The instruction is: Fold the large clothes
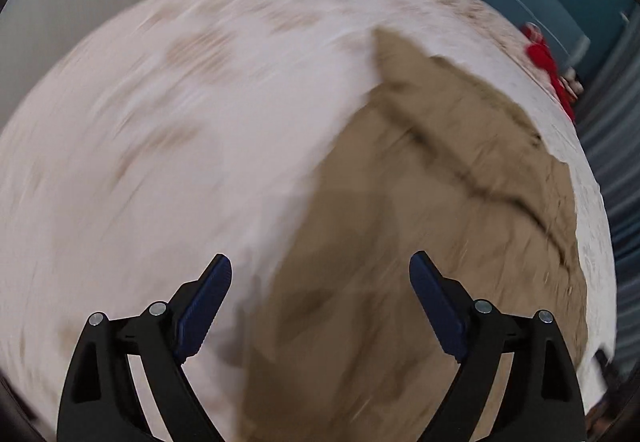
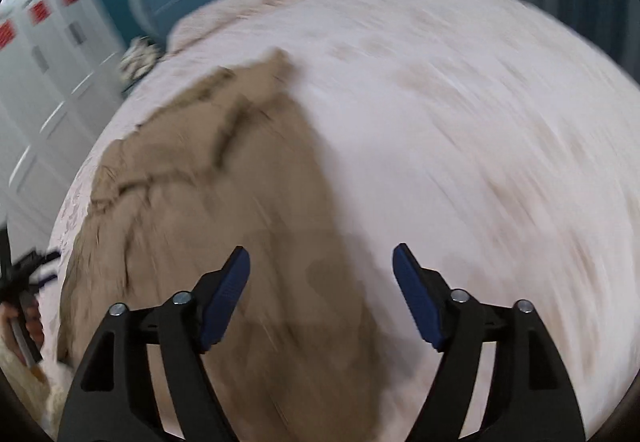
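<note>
Left wrist view first: the left gripper hangs over the bed with its jaws spread wide and nothing between them, ribbed blue pads on black angular arms. Beneath lies a pale pinkish bedspread with faint tan blotches, all smeared by blur. To the right, the tan garment lies spread on the bed, soft matte cloth with a pointed corner at the top and a dark creased seam running across it. A red object sits at the far edge.

Over to the right wrist view: the right gripper is likewise released and empty, above the garment's right edge. White panelled cupboards stand at left.
</note>
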A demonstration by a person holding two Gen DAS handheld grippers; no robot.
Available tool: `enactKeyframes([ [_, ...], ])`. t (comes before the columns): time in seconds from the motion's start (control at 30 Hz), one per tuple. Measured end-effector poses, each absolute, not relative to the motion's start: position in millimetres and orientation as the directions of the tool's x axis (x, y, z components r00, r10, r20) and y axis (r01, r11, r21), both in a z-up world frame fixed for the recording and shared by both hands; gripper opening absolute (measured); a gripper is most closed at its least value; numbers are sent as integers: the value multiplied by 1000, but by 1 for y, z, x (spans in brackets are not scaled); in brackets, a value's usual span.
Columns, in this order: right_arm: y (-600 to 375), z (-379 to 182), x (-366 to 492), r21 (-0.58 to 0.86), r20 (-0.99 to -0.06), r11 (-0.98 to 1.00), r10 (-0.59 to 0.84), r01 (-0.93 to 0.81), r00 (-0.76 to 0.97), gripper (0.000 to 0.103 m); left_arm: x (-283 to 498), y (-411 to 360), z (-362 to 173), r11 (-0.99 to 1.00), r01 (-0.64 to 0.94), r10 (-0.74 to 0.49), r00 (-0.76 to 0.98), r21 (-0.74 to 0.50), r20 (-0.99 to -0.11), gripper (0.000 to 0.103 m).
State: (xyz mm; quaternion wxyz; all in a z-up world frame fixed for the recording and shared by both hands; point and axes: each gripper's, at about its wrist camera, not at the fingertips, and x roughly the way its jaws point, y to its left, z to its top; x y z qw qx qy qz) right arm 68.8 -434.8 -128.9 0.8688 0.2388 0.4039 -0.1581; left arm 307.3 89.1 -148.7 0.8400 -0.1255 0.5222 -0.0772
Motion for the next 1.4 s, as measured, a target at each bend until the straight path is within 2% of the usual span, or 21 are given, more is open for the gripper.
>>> enactKeyframes([
  [0.13,-435,-148,10,357,-794,760,-59,543,605,74,264,123,-171,936,-55,-301,386,-347,-872,88],
  [0.27,-421,-168,15,437,-783,711,-3,552,622,76,246,120,-180,913,-59,-350,390,-403,-852,88],
  [0.4,-401,-171,18,455,-760,698,-20,553,650,78,241,108,-178,915,-43,-351,406,-401,-844,85],
  [0.43,-400,-172,20,469,-755,690,-11,551,655,78,243,107,-178,919,-41,-344,407,-393,-846,80],
  [0.47,-397,-173,27,496,-745,680,14,540,667,76,244,103,-178,926,-32,-333,404,-377,-852,59],
  [0.53,-393,-178,31,506,-752,670,36,543,658,63,240,96,-177,932,-14,-328,386,-361,-862,42],
  [0.57,-391,-178,32,487,-766,673,23,556,643,60,240,96,-175,930,-24,-331,384,-367,-862,28],
  [0.6,-389,-177,36,479,-768,680,18,555,640,48,239,91,-174,928,-27,-335,380,-372,-862,19],
  [0.63,-388,-176,38,482,-768,681,24,551,640,31,239,89,-172,926,-23,-342,374,-377,-862,8],
  [0.67,-386,-174,41,483,-771,682,35,548,636,23,234,89,-168,922,-19,-351,376,-386,-858,4],
  [0.7,-384,-171,41,479,-772,688,35,545,634,10,230,88,-163,921,-12,-356,381,-389,-854,3],
  [0.8,-378,-154,36,479,-760,711,43,515,648,5,213,92,-134,917,35,-374,418,-397,-828,1],
  [0.9,-373,-128,18,489,-737,742,70,459,672,4,189,102,-106,912,85,-397,434,-401,-809,0],
  [1.03,-354,-90,-26,413,-753,842,102,346,650,4,149,121,-77,917,152,-398,420,-369,-815,0],
  [1.23,-302,-31,-125,410,-713,903,229,130,663,4,52,156,-25,930,265,-347,405,-254,-846,0],
  [1.3,-289,-15,-146,423,-698,900,253,101,670,4,34,164,-5,929,266,-352,409,-259,-842,0],
  [1.4,-283,13,-150,395,-663,913,209,99,719,4,29,168,25,917,264,-393,462,-299,-795,0],
])
